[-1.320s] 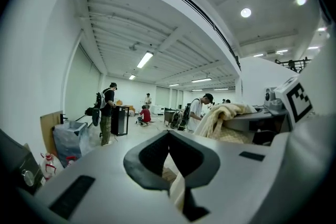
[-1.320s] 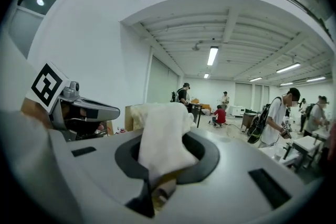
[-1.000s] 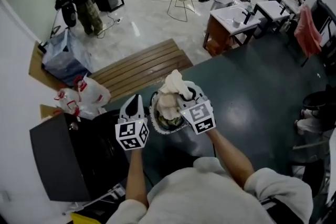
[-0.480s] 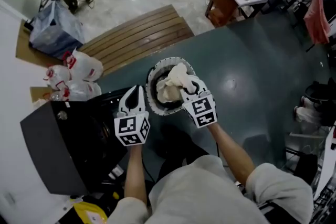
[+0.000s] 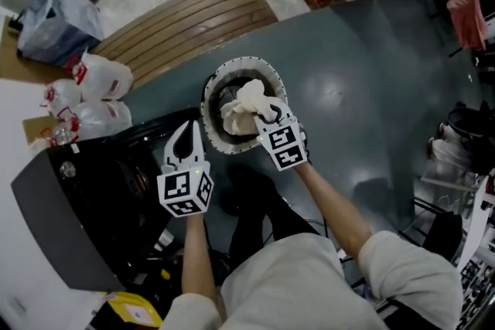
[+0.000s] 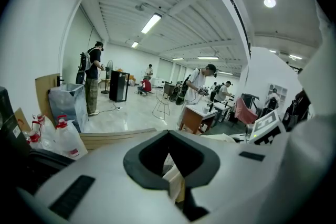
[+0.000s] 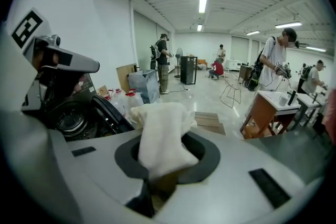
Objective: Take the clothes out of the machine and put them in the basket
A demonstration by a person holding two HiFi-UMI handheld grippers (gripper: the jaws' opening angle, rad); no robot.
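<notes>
Jaws of the right gripper are closed down on a cream cloth, which bunches up out of them. Those of the left gripper meet at the tips with nothing between them.

Biggest of the task's things is the dark machine, at the near left. The head view gives only its flat top and side. The right gripper view looks into its round drum mouth, just left of that gripper. Beyond the machine lies a slatted wooden platform, running off to the far right. White plastic containers with red tops sit at its left end.

Right of the machine, on the dark green floor, stands the round, white-rimmed basket. Only the head view looks down into it: something dark lies inside, and the held cloth hangs over its near right part. Whether the cloth touches what is inside cannot be told. The left gripper is just near-left of the basket's rim, over the machine's edge.

Only the two gripper views take in the far room, where people stand at a brown table.
</notes>
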